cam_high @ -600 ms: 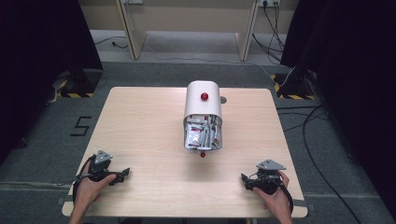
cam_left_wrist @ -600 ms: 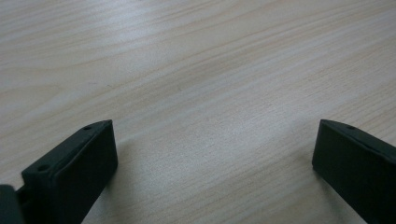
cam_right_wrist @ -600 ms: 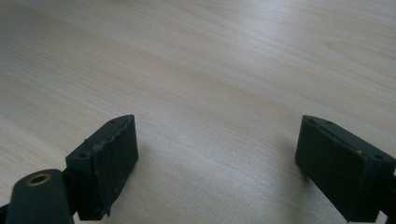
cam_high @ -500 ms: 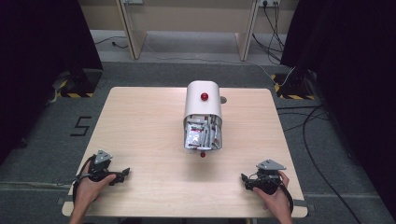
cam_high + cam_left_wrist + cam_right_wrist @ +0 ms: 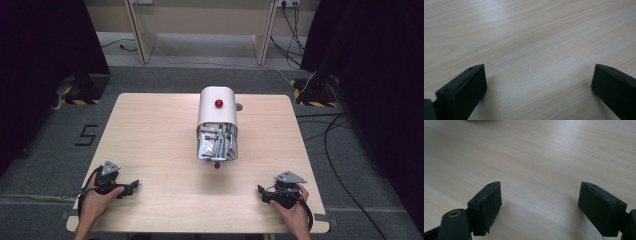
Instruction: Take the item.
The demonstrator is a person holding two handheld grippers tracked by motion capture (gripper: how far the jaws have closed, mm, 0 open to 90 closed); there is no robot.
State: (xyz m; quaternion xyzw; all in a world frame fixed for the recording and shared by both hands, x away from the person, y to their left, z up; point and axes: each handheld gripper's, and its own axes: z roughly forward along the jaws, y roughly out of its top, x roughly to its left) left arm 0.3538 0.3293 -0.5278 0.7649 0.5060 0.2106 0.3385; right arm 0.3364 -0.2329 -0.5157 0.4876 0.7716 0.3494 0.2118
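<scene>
A white round-topped container (image 5: 217,109) with a red knob lies on its side mid-table, its open end toward me and packed with several silvery packets (image 5: 215,146). A small red ball (image 5: 217,165) lies just in front of its mouth. My left gripper (image 5: 133,185) rests near the table's front left corner, held by a hand, jaws wide apart over bare wood (image 5: 536,62). My right gripper (image 5: 261,192) rests near the front right corner, also open, with nothing between its fingers (image 5: 486,205).
The light wooden table (image 5: 150,130) is bare around the container. A small grey disc (image 5: 238,106) lies beside the container at the back. Cables and black curtains surround the table on the floor.
</scene>
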